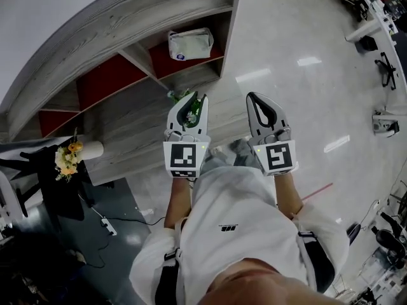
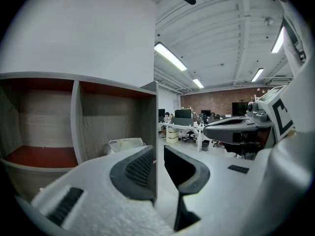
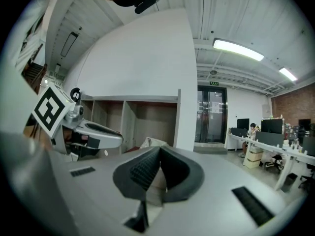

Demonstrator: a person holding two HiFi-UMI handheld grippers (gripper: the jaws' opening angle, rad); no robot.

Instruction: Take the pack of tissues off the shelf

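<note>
Nothing of the job is done yet. The pack of tissues (image 1: 190, 44) lies in the end compartment of the shelf (image 1: 127, 18), against its outer side panel, and both grippers hang well short of it.

The shelf is long, made of grey wood-grain board with red panels inside. The left gripper (image 2: 158, 152), smooth grey plastic with ribbed dark pads, has its jaws slightly apart on nothing. The right gripper (image 3: 158, 150) has its jaws pressed together, empty.

The pack looks soft and pillow-shaped, in crinkly white wrap.
</note>
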